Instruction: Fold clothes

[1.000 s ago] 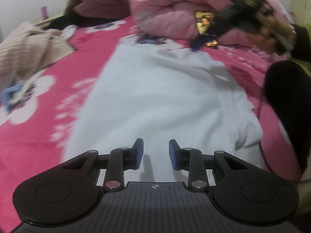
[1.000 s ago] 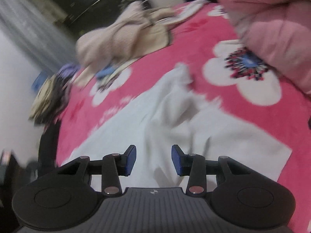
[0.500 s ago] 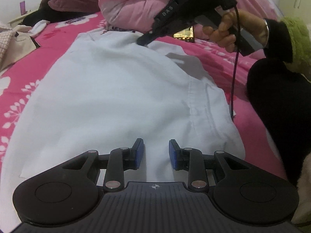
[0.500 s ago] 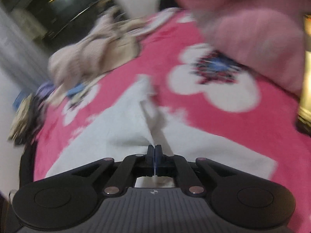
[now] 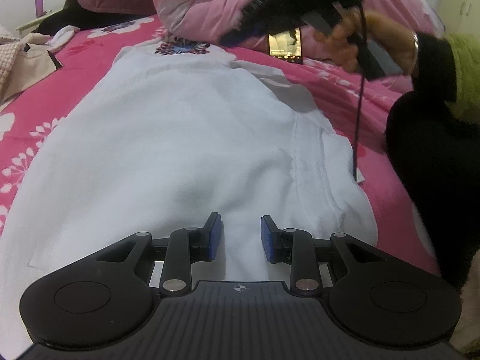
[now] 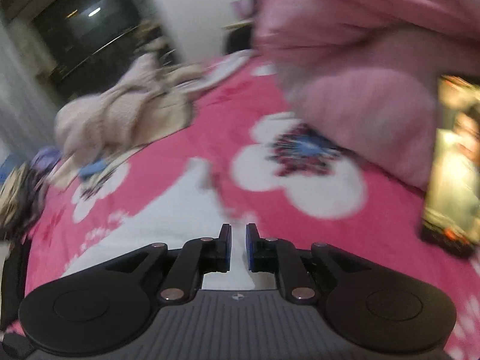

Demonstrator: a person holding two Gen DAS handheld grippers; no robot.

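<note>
Pink floral bed (image 5: 336, 90) carries a white garment (image 5: 180, 138) spread flat, soft and limp, likely best pinched at hem or corner; left gripper (image 5: 241, 235) hovers spread over it, right gripper (image 6: 238, 241) narrowly parted above its edge, pinching nothing visible.

The left gripper (image 5: 240, 237) is held low, jaws spread wide with nothing between them. The right gripper (image 6: 238, 246) has its jaws parted by a narrow gap; in the left view a hand (image 5: 364, 40) holds it raised, tilted downward.
</note>
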